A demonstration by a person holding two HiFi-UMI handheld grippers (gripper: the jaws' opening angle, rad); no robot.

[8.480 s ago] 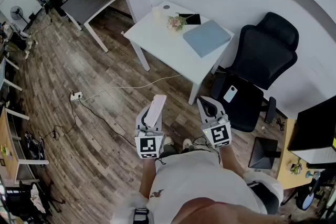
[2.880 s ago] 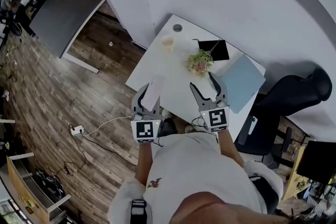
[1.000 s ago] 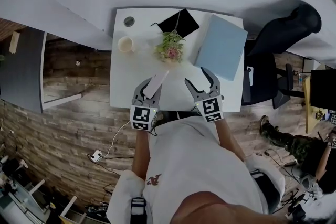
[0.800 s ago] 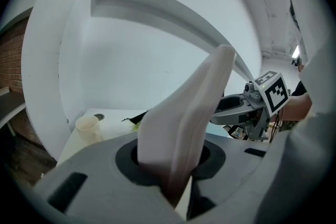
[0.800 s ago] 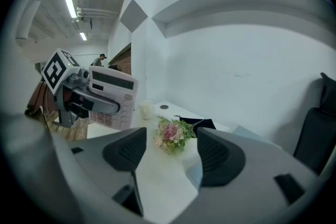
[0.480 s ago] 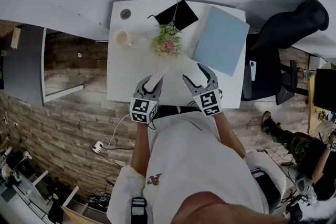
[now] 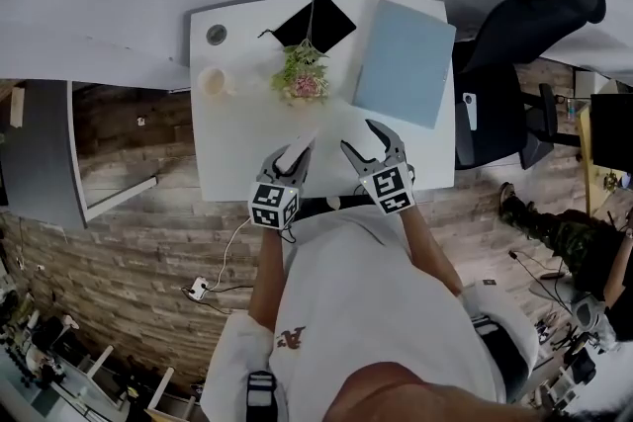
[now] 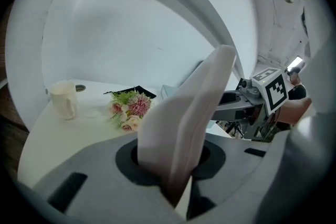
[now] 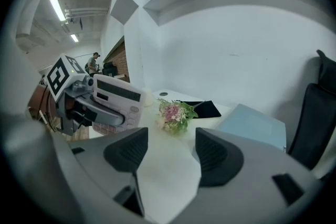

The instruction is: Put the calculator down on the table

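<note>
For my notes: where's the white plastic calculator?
Head view: the calculator is clamped in the left gripper over the white table's near edge, short of the pink flowers.

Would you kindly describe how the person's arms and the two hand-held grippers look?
The left hand-held gripper and right hand-held gripper are both grey and two-pronged. Each carries a white cube with black square markers. The person wears a white short-sleeved shirt.
</note>
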